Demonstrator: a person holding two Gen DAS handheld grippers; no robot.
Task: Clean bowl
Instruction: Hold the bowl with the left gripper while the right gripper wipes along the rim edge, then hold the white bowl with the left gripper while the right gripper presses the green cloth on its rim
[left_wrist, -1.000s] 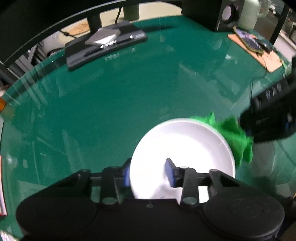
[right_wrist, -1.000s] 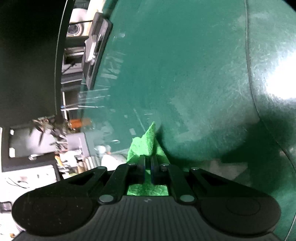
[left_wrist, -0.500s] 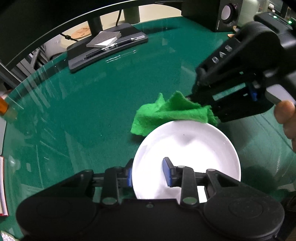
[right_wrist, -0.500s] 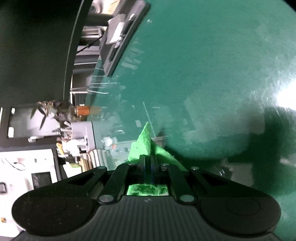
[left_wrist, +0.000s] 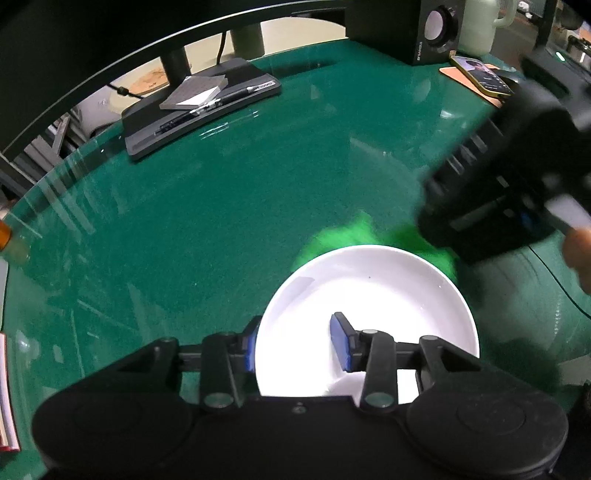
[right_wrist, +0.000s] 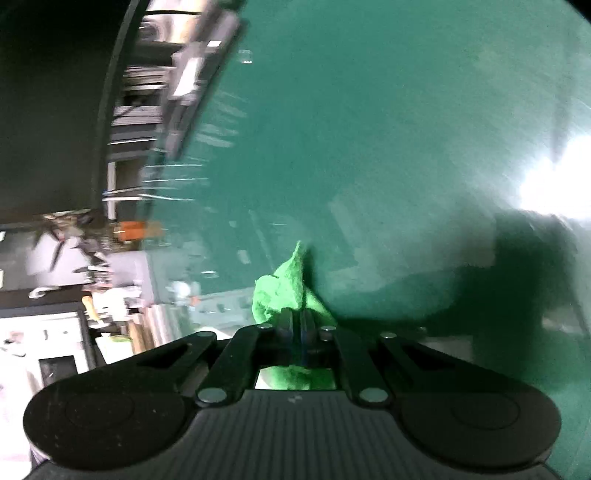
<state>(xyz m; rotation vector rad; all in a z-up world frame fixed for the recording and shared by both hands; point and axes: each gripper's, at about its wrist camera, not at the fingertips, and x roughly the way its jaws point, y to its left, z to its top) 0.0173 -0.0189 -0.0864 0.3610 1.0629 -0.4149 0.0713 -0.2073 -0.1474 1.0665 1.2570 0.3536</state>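
One bowl, one cloth, two grippers.
Left gripper (left_wrist: 297, 345) straddles the bowl (left_wrist: 369, 314) rim; right gripper (right_wrist: 297, 321) pinches the cloth (right_wrist: 284, 291) beyond it.

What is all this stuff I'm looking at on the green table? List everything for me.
Bowl: one, white, near edge of the table, rim between the left gripper's fingers.
Cloth: one, bright green, at the bowl's far rim, clamped in the right gripper.
Table: one, dark green, glossy.
Monitor stand: one, black, far left, with a grey pad and pens on it.
Speaker: one, black, far right.
Phone: one, on an orange mat, far right.
Jug: one, pale, beside the speaker.
Left gripper: black, blue pads, around the bowl rim.
Right gripper: black, blurred.
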